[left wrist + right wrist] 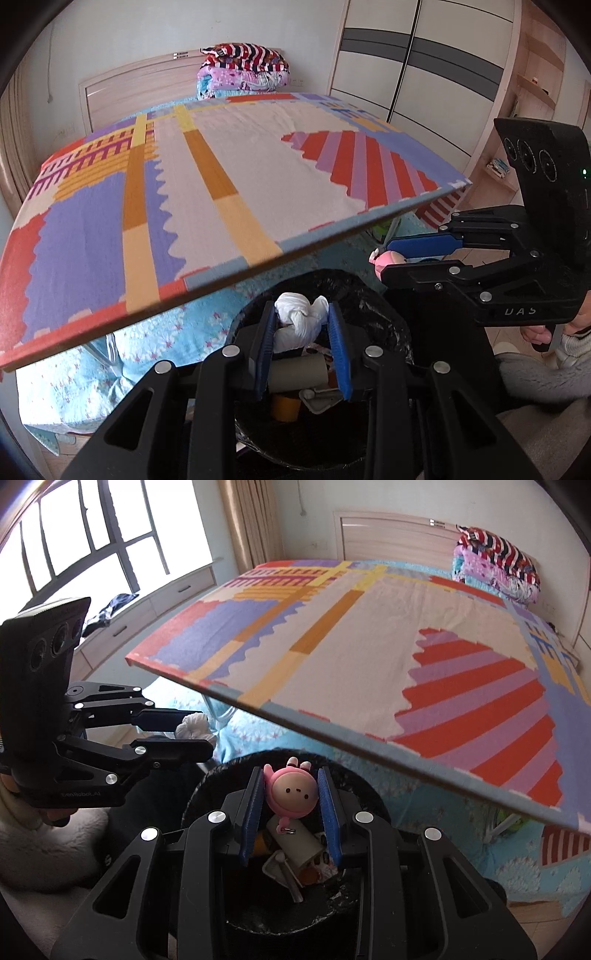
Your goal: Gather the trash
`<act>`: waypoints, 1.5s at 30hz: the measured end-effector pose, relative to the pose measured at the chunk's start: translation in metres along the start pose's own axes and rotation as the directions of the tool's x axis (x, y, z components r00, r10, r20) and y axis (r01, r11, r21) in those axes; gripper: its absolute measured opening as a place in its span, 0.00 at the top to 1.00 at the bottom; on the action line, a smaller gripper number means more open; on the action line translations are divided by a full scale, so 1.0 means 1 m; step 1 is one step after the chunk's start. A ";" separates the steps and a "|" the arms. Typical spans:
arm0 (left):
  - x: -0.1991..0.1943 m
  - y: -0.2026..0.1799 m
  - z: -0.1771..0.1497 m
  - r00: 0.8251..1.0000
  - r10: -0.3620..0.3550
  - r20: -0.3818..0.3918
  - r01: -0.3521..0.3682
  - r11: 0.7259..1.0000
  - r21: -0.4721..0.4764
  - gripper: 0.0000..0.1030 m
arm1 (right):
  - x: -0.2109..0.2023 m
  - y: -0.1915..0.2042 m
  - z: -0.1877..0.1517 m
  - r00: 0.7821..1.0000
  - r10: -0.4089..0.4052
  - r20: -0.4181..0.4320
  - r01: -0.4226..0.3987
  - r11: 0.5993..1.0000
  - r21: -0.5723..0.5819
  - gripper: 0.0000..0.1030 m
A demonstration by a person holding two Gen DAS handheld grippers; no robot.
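Both grippers hover over the bin (391, 317), ready to drop. Left gripper (302, 325) is clamped on a white tissue wad (299, 317) — right gripper (291, 794) is clamped on a pink toy (291, 794). Bin already holds a tube (299, 373) and scraps.

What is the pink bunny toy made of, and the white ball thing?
The pink bunny toy looks like smooth, shiny plastic or vinyl: light gleams on its face. The white wad looks like crumpled tissue or thin cloth, soft and matte with twisted folds.
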State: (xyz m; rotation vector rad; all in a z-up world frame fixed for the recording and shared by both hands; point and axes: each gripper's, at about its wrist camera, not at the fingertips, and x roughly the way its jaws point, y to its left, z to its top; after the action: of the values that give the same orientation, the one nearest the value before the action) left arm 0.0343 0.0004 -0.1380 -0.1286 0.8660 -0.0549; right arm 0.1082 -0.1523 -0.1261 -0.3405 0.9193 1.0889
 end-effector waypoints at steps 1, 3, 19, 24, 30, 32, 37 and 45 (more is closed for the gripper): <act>0.005 0.001 -0.004 1.000 -0.004 -0.016 0.004 1.000 -0.008 0.73 | 0.004 -0.002 -0.004 1.000 0.003 -0.015 -0.003 1.000 0.008 0.71; 0.015 0.001 -0.013 0.999 -0.013 -0.045 0.012 1.000 -0.021 0.73 | 0.013 -0.004 -0.011 0.999 0.012 -0.044 -0.011 1.000 0.026 0.71; 0.082 0.005 -0.050 0.971 -0.037 -0.236 0.022 0.998 -0.066 0.73 | 0.081 -0.002 -0.047 0.969 0.045 -0.242 -0.031 0.998 0.062 0.71; 0.099 0.004 -0.058 0.959 -0.040 -0.282 0.021 0.997 -0.072 0.73 | 0.096 0.000 -0.057 0.955 0.059 -0.292 -0.041 0.997 0.065 0.71; 0.103 0.000 -0.061 0.953 -0.044 -0.299 0.028 0.998 -0.058 0.72 | 0.102 0.006 -0.061 0.949 0.066 -0.308 -0.050 0.997 0.060 0.71; 0.100 -0.001 -0.060 0.956 -0.050 -0.288 0.036 0.998 -0.056 0.72 | 0.100 0.006 -0.061 0.951 0.068 -0.301 -0.052 0.997 0.061 0.71; 0.098 -0.006 -0.058 0.957 -0.033 -0.289 0.024 0.999 -0.034 0.49 | 0.093 0.004 -0.060 0.956 0.068 -0.285 -0.051 0.996 0.067 0.71; 0.081 -0.010 -0.053 0.970 -0.009 -0.243 0.007 1.000 -0.010 0.49 | 0.074 0.006 -0.054 0.966 0.047 -0.256 -0.037 0.998 0.043 0.65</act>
State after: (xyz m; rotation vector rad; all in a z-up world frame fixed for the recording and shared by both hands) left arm 0.0460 -0.0224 -0.2322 -0.1355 1.1105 -0.0753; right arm 0.0887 -0.1394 -0.2149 -0.4400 1.1805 1.0806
